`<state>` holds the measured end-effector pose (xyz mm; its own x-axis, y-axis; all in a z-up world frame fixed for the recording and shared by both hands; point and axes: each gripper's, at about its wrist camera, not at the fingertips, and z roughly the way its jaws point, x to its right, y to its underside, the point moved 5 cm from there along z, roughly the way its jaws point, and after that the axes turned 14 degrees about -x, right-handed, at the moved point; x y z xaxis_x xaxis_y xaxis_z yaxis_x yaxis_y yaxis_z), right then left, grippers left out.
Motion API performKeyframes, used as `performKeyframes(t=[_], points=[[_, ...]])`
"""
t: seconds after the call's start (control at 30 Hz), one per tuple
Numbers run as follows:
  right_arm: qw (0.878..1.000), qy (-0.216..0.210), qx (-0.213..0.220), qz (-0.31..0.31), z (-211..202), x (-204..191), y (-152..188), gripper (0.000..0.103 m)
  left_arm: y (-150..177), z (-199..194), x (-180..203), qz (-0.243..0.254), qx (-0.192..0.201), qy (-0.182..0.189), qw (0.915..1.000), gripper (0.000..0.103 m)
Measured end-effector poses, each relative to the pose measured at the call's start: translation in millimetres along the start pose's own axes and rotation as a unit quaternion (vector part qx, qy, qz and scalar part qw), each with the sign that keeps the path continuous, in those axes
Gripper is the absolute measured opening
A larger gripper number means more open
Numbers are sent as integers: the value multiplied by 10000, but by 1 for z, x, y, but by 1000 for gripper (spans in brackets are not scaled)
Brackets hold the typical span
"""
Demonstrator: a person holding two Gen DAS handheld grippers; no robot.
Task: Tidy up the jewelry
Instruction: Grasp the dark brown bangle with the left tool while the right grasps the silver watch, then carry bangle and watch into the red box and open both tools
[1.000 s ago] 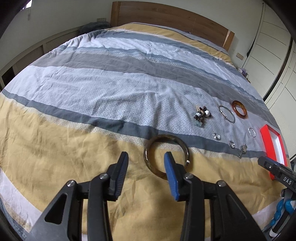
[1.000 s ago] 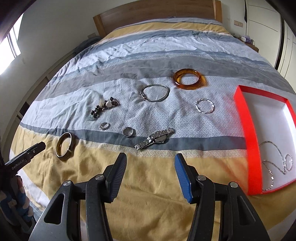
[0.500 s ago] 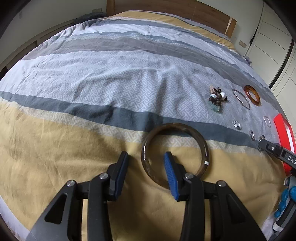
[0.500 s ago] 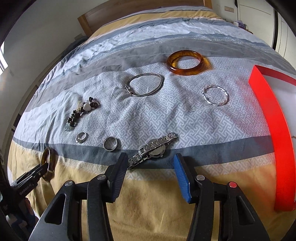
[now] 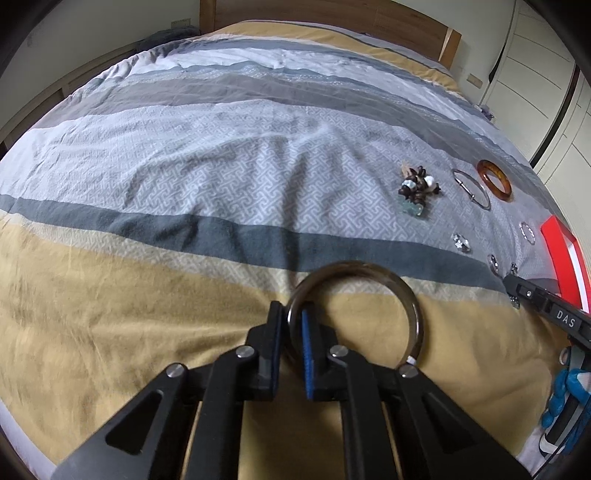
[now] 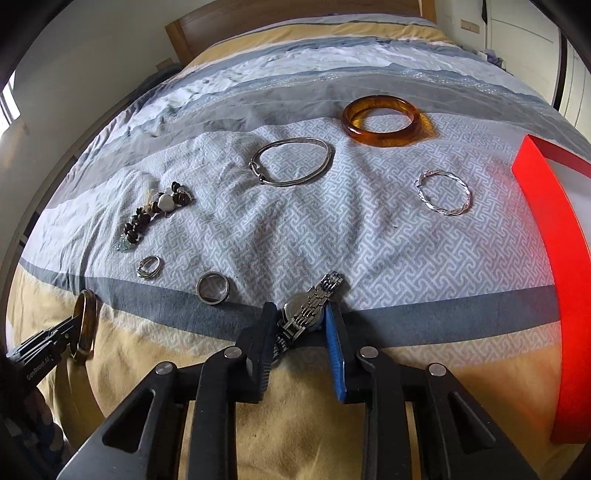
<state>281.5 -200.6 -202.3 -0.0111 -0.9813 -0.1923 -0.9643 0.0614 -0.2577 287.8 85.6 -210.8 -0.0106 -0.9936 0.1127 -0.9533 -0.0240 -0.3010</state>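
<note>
My left gripper (image 5: 293, 321) is shut on the rim of a dark brown bangle (image 5: 408, 295) lying on the yellow stripe of the bedspread; it also shows at the left edge of the right wrist view (image 6: 85, 319). My right gripper (image 6: 299, 317) stands around a silver watch (image 6: 310, 314), its jaws partly closed with the watch between them. Still on the bed lie an amber bangle (image 6: 382, 120), a thin silver bangle (image 6: 291, 160), a twisted silver bracelet (image 6: 443, 192), a beaded bracelet (image 6: 155, 212) and two rings (image 6: 212, 288).
A red tray (image 6: 554, 236) with a white inside lies at the right of the bed. A wooden headboard (image 5: 332, 14) stands at the far end and white wardrobe doors (image 5: 535, 85) at the right.
My left gripper moved forward and closed on the dark bangle's rim. My right gripper moved down and forward over the watch and its jaws narrowed around it.
</note>
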Motion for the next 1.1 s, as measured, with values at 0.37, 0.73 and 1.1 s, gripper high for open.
performKeyframes(t=[0.37,0.73,1.1], points=[[9988,-315,268,-276,-39,1,18,26,10,-32,7,-122,107,-14,9999,8],[9956,-495,697,-392,-108,13,41,26,26,-85,47,15,331,83,9994,8],[9933,-196,1121,-206,-177,89,60,26,29,-113,169,679,380,642,9949,8]])
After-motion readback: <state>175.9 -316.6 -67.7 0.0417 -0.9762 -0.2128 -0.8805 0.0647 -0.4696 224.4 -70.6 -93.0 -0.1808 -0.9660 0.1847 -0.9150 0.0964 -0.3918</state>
